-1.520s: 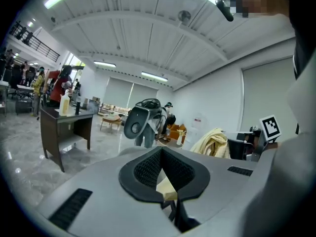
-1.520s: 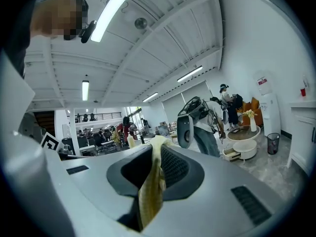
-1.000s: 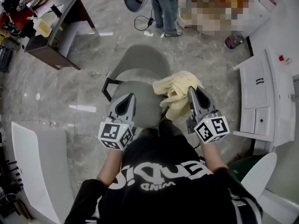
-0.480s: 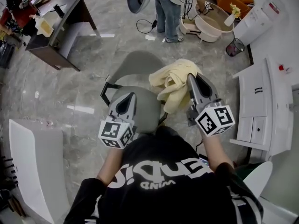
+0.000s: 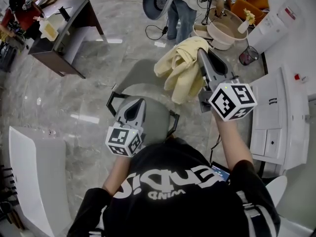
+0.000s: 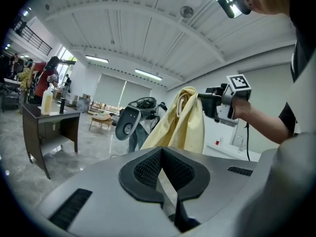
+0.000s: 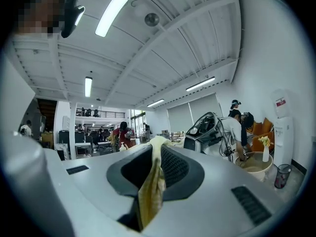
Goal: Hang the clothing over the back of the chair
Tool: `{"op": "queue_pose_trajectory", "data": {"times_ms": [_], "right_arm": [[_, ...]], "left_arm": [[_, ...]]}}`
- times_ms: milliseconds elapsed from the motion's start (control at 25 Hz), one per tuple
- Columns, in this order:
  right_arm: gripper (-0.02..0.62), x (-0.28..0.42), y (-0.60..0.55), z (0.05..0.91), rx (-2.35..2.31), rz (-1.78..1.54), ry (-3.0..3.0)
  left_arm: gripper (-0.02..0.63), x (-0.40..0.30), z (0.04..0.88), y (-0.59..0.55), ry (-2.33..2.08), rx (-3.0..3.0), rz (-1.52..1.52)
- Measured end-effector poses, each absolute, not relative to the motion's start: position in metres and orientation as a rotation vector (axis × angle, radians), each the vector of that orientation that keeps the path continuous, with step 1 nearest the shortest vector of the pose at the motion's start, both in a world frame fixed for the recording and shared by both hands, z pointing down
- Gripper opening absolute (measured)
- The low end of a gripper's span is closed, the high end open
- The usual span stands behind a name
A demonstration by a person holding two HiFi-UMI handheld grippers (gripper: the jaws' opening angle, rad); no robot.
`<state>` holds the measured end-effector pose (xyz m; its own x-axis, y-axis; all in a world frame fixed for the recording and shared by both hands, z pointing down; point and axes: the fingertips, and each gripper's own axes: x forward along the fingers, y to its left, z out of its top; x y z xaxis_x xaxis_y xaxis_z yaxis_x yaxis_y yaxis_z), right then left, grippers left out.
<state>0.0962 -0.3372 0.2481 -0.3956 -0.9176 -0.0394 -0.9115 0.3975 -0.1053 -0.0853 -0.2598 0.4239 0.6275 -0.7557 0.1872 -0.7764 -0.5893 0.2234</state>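
Observation:
A pale yellow garment (image 5: 180, 70) hangs bunched in the air from my right gripper (image 5: 201, 52), which is shut on its top edge. The cloth is clamped between that gripper's jaws (image 7: 150, 191) and droops above the grey chair's seat (image 5: 140, 73). In the head view the chair's rounded backrest (image 5: 157, 120) is close below, with black arm frames on both sides. My left gripper (image 5: 137, 101) hovers over the backrest, shut with nothing in it. From the left gripper view the garment (image 6: 182, 127) dangles just ahead, to the left of the right gripper (image 6: 210, 102).
A dark desk (image 5: 64, 33) stands far left. A white cabinet (image 5: 281, 107) runs along the right. A person (image 5: 180, 14) stands beyond the chair beside a beige basin (image 5: 224, 28) and a small bin (image 5: 247, 55). A white panel (image 5: 39, 177) lies at the near left.
My right gripper has lifted the yellow garment up off the chair seat and carried it farther away. The left gripper has hardly shifted.

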Motion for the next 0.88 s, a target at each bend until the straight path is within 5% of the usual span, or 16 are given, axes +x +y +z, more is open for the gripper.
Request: {"op": "queue_pose_trajectory", "data": {"times_ms": [880], "right_arm": [[0.055, 0.086, -0.446, 0.237, -1.716, -0.13, 2.521]], "left_arm": [[0.015, -0.09, 0.431, -0.289, -1.272, 2.541, 0.113]]}}
